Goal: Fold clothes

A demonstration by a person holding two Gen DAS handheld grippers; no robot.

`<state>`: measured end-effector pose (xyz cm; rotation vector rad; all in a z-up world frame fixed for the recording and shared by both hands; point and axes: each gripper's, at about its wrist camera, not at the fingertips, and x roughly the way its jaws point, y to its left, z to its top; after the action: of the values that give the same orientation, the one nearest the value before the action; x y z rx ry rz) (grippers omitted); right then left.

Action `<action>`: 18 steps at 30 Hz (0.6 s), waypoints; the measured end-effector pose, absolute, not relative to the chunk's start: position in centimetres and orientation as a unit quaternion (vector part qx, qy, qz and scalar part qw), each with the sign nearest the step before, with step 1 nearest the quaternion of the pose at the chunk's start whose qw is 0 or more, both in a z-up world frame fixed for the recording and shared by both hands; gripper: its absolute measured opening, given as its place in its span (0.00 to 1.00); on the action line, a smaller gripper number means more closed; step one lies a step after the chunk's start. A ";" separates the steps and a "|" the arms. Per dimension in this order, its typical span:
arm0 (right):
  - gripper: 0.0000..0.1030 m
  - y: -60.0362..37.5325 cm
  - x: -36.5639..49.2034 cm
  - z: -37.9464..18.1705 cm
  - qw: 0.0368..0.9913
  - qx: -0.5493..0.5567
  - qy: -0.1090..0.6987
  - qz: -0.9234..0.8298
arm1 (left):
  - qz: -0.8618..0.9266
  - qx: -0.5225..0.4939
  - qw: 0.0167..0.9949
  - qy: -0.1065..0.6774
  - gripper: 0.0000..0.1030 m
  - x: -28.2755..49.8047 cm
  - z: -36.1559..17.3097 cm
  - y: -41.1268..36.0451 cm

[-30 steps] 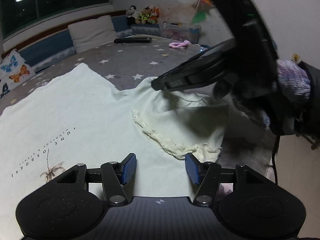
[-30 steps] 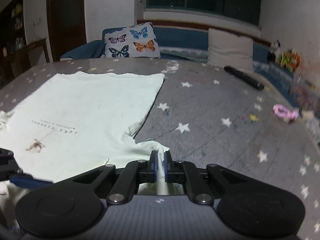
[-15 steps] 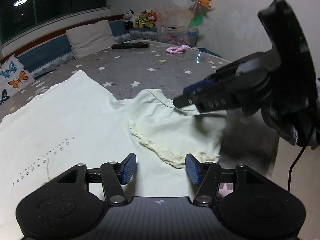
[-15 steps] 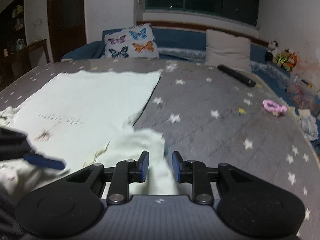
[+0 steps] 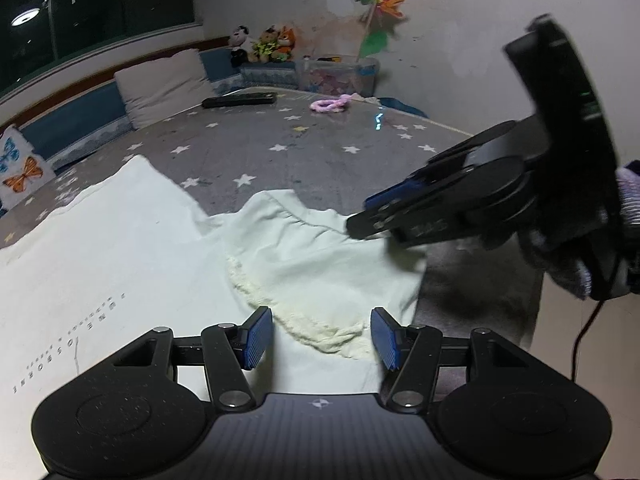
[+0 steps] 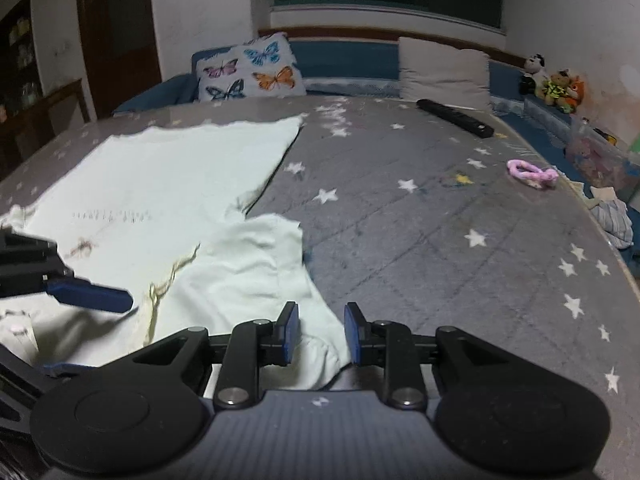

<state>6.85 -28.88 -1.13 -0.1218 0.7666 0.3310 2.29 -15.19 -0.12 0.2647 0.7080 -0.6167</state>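
A grey star-printed bedspread (image 6: pixel 420 240) is covering the whole surface. A white butterfly-printed cushion (image 6: pixel 252 68) is leaning against the blue padded backrest (image 6: pixel 344 60) at twelve o'clock in the right wrist view, with a plain beige pillow (image 6: pixel 444 72) just beside it at one o'clock. A long black remote control (image 6: pixel 454 118) is lying near that pillow. A pink looped band (image 6: pixel 530 173) is resting at two o'clock. Small plush toys (image 5: pixel 264 42) are sitting on the ledge, and a colourful paper pinwheel (image 5: pixel 380 4) is standing over a clear plastic box (image 5: pixel 340 76).
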 end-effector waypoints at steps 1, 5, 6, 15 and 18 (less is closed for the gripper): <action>0.24 -28.8 6.9 -1.3 0.912 -0.061 0.372 0.161 | -0.301 0.129 0.882 0.338 0.55 2.2 -0.1 -15.4; 0.23 -28.3 7.0 -1.3 0.911 -0.071 0.370 0.168 | -0.321 0.133 0.876 0.335 0.50 1.9 -0.4 -16.0; 0.23 -28.2 7.0 -1.3 0.910 -0.075 0.370 0.170 | -0.325 0.134 0.874 0.334 0.49 1.8 -0.5 -16.2; 0.15 -27.4 7.5 -1.1 0.913 -0.092 0.358 0.174 | -0.344 0.140 0.867 0.331 0.43 1.3 -0.9 -16.7; 0.03 -27.1 7.6 -1.1 0.914 -0.098 0.353 0.175 | -0.348 0.141 0.866 0.331 0.43 1.3 -1.1 -16.7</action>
<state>7.60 -27.10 -1.05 -0.2016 0.7278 0.3603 1.26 -16.74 -1.05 0.2949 0.6938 -0.7283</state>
